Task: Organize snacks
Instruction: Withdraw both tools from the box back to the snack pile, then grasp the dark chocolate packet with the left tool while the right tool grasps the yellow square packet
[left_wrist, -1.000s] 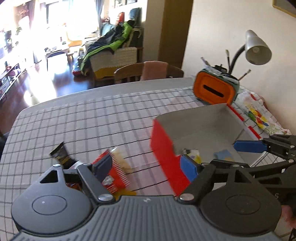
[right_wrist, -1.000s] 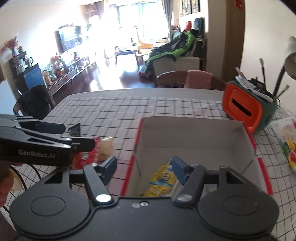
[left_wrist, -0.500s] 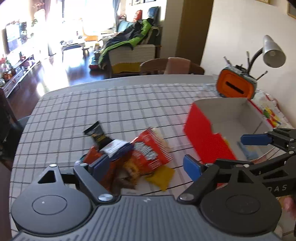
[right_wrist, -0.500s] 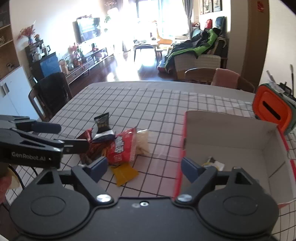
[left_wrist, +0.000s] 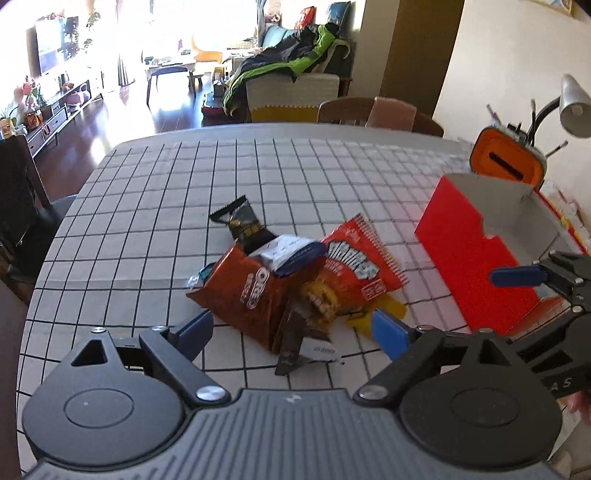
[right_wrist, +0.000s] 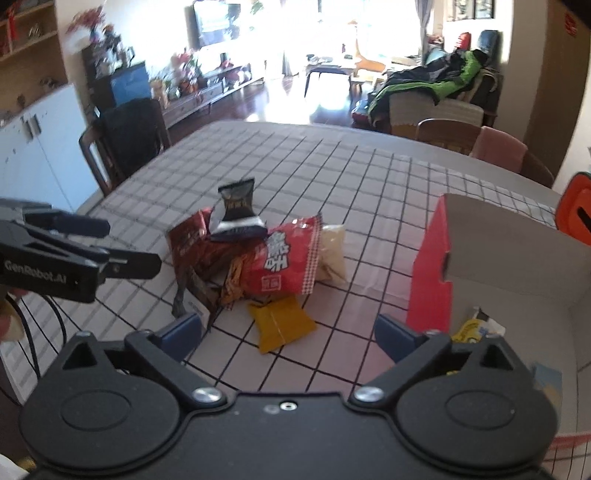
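Note:
A pile of snack packs lies on the checked tablecloth: a brown Oreo bag (left_wrist: 243, 291), a red bag (left_wrist: 358, 258) (right_wrist: 284, 266), a black pack (left_wrist: 240, 221) (right_wrist: 236, 206) and a yellow sachet (right_wrist: 282, 323). A red box (left_wrist: 476, 273) (right_wrist: 432, 266) with a grey inside stands to the right and holds a yellow pack (right_wrist: 469, 326). My left gripper (left_wrist: 291, 332) is open and empty just before the pile. My right gripper (right_wrist: 288, 332) is open and empty, over the yellow sachet and next to the box.
An orange and green holder (left_wrist: 508, 160) with pens and a desk lamp (left_wrist: 572, 107) stand behind the box by the wall. Chairs (right_wrist: 125, 140) (left_wrist: 380, 114) stand at the table's left and far sides. The cloth (left_wrist: 258, 173) reaches the far edge.
Both grippers swung left, from the box toward the snack pile. The whole pile has come into view, and the box now sits at the right of both views.

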